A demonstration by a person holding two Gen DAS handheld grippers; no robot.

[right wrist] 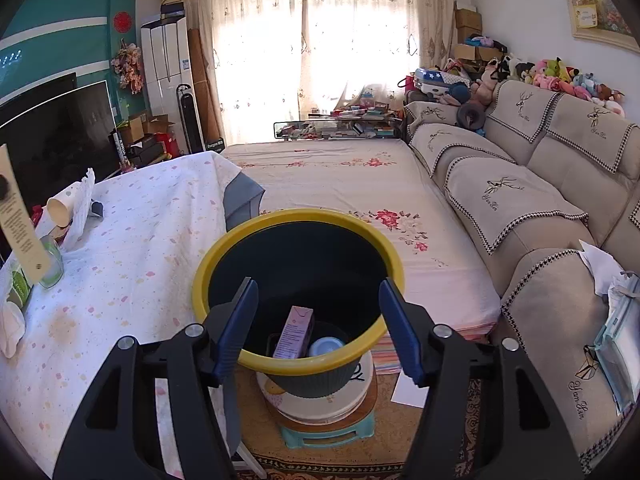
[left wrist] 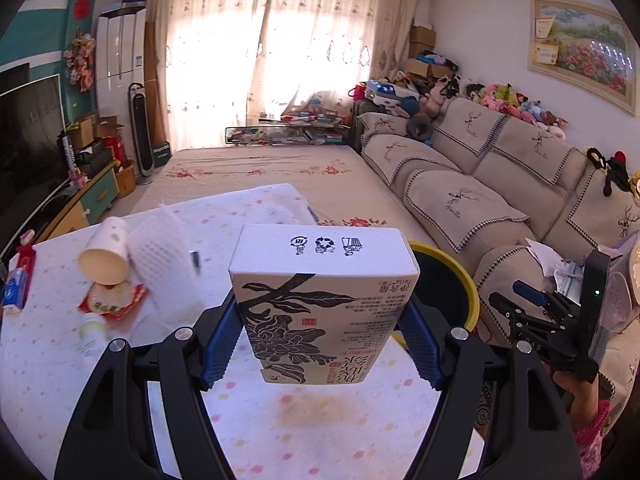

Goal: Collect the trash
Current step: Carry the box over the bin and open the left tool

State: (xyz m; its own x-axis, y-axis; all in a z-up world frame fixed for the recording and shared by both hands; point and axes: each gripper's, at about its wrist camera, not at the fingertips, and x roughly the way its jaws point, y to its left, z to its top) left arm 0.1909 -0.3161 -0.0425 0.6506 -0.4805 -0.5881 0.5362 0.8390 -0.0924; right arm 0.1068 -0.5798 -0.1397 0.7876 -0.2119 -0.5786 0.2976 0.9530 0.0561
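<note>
The left tongs [left wrist: 320,332] are clamped on a carton [left wrist: 320,300], held above the counter [left wrist: 280,420] just left of the bin [left wrist: 474,300]. The right tongs [right wrist: 318,328] are seen apart and empty above the bin [right wrist: 224,248], in which a pink box [right wrist: 294,332] lies. A cup [left wrist: 106,252] and a wrapper [left wrist: 114,302] are seen on the counter, well left of the bin.
</note>
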